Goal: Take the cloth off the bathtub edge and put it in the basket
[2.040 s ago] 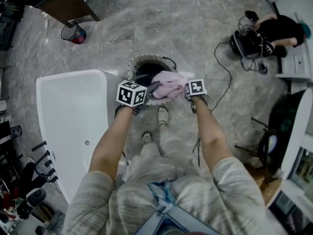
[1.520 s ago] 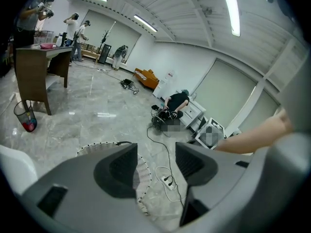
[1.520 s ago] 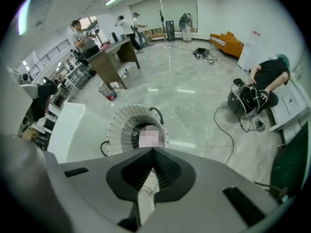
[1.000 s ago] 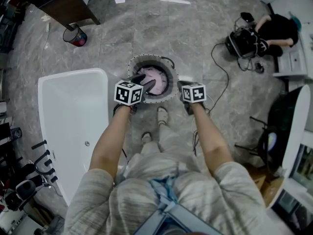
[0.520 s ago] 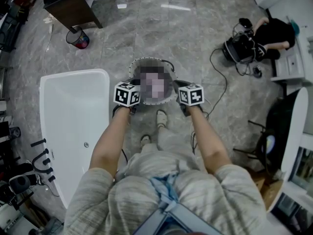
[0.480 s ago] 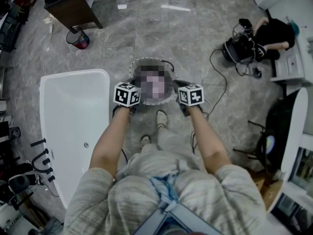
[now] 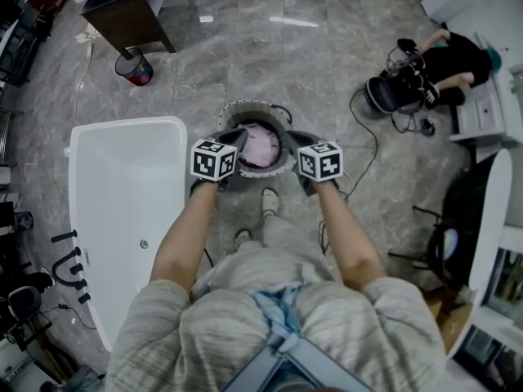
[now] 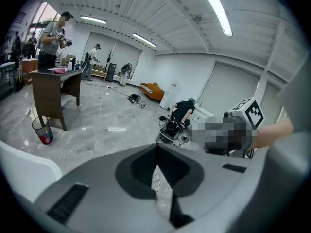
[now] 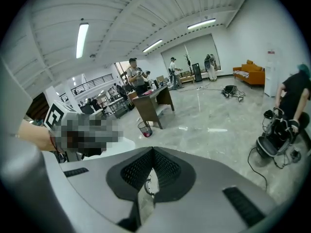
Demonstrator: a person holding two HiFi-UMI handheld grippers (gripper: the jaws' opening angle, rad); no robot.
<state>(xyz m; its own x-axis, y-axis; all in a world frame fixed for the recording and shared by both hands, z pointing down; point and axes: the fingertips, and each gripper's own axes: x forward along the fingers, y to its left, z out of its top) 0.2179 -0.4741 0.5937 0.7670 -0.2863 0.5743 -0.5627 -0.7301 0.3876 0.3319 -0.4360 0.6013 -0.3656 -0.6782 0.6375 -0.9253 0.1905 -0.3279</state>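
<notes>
Closest to the head camera, the wearer's bare forearms reach forward, each hand carrying a gripper. On the left, the left gripper has its jaws pressed together with nothing between them. They have just been closing, and its own view shows the two tips meeting in a tight seam. The right gripper is likewise clamped shut and empty, its ribbed pads touching each other. Both grippers hang over the near half of the round basket, one at each side and apart from each other.

Beneath them the wearer's shoes stand just short of the basket on the grey stone-patterned floor. The pink cloth lies bunched inside the basket, touched by neither gripper. Just left of the basket sits the white bathtub, its corner near the basket's rim.

Farther off, a small wastebin with something red in it stands beside a dark wooden desk. Well away at the far right, a person in black crouches on the floor among gear and trailing cables. The right gripper view also shows several people standing beyond the desk and an orange sofa against the far wall.
</notes>
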